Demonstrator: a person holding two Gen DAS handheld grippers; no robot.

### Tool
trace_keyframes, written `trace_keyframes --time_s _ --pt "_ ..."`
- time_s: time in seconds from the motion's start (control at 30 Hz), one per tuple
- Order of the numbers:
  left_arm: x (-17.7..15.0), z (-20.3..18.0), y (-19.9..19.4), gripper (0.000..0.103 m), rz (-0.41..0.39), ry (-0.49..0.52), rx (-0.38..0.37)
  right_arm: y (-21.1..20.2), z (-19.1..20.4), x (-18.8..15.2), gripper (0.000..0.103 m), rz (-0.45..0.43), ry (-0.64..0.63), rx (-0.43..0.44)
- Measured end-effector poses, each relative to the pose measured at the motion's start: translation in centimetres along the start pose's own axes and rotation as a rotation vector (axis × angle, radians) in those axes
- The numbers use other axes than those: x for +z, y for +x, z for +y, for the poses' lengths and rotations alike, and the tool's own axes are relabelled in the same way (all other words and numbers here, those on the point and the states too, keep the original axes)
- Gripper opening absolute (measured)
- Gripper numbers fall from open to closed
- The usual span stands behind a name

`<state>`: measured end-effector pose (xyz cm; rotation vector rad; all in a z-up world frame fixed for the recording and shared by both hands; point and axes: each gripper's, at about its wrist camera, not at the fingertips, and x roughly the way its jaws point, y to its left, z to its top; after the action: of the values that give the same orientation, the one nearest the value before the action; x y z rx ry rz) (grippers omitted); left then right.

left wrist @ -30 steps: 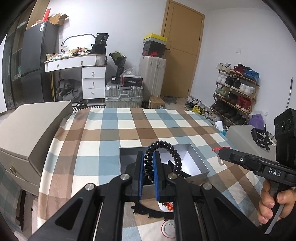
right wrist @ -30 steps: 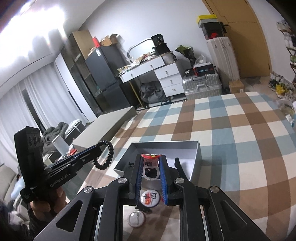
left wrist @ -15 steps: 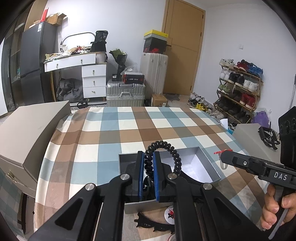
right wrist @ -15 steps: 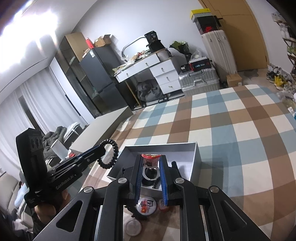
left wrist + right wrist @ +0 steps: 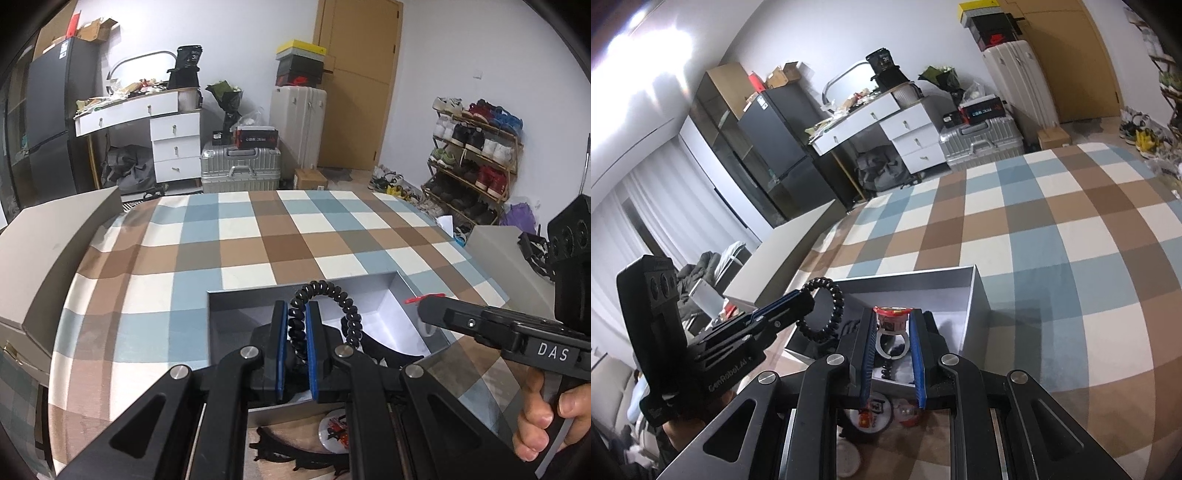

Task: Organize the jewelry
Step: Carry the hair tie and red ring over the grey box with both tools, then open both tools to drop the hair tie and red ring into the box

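An open grey box (image 5: 391, 286) lies on the checked tablecloth. My left gripper (image 5: 296, 308) is shut on a black spiral bracelet (image 5: 345, 314), whose loop hangs over the inside of the box. In the right wrist view, my right gripper (image 5: 892, 313) is shut on a ring with a red top (image 5: 891, 325), held over the box (image 5: 975, 306) near its front wall. The left gripper (image 5: 803, 300) with the bracelet (image 5: 836, 310) shows at the box's left edge. A dark item lies in the box (image 5: 384, 352), partly hidden behind the fingers.
Round badges (image 5: 873, 410) and a black toothed hair clip (image 5: 295, 446) lie on the cloth in front of the box. A grey box lid (image 5: 55, 251) stands at the table's left edge. A person's hand (image 5: 543, 417) grips the right tool. Furniture and suitcases stand beyond the table.
Both grippers have moved forward and down over the box, each still shut on its item. The box now fills more of the space under the fingers.
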<state>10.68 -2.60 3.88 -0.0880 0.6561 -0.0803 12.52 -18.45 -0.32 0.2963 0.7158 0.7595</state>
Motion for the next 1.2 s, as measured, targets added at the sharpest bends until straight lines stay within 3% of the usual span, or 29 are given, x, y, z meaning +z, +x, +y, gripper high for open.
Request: trace_keyframes --time_s 0.97,1.2 --pt "-0.5 -2.6 2.9 0.005 0.048 0.078 -0.004 1.2 -0.9 -0.7 0.019 0.027 0.013 -0.028" --pt "-0.5 -3.1 2.2 0.006 0.034 0.108 0.003 0.0 -1.1 -0.5 0.020 -0.019 0.031 -0.047"
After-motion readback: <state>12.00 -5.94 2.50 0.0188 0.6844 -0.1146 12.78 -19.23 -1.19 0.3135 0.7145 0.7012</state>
